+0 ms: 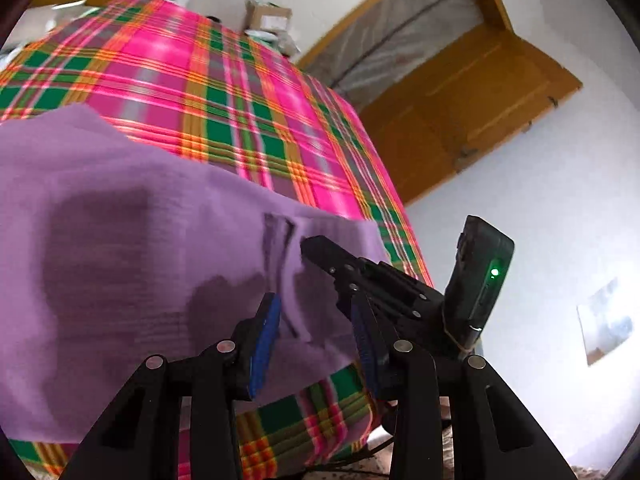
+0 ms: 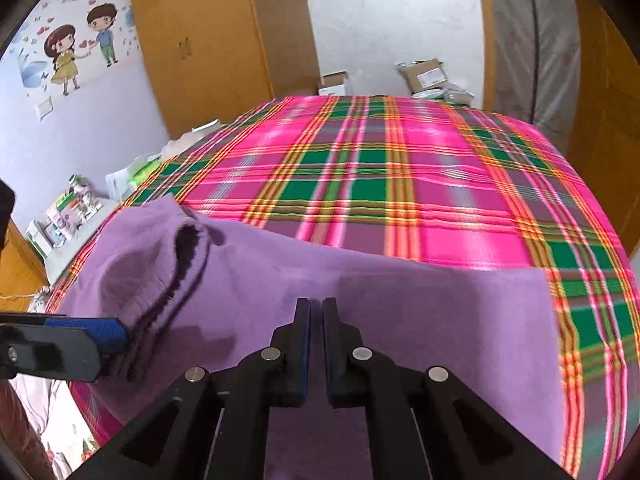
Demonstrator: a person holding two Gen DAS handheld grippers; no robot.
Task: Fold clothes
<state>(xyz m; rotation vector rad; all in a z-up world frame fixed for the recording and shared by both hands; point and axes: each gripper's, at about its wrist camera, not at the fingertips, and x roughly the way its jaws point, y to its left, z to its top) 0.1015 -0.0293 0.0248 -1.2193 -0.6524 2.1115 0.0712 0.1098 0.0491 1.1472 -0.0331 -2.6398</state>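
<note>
In the left wrist view, one purple garment (image 1: 132, 264) is lying on one plaid bedspread (image 1: 224, 92); the left gripper (image 1: 316, 316) is standing open around a fabric ridge. In the right wrist view, the right gripper (image 2: 317, 312) is pinching the garment's near edge, with two cardboard boxes (image 2: 426, 74) sitting beyond the bed.

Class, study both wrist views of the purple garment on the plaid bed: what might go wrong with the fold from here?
1. The left gripper stands open around a bunched ridge of the purple garment; closing there may pinch several layers and crease the fold.
2. The right gripper looks nearly shut with little cloth visibly between its pads, so its hold may slip.
3. The garment lies near the edge of the plaid bedspread and might slide off.
</note>
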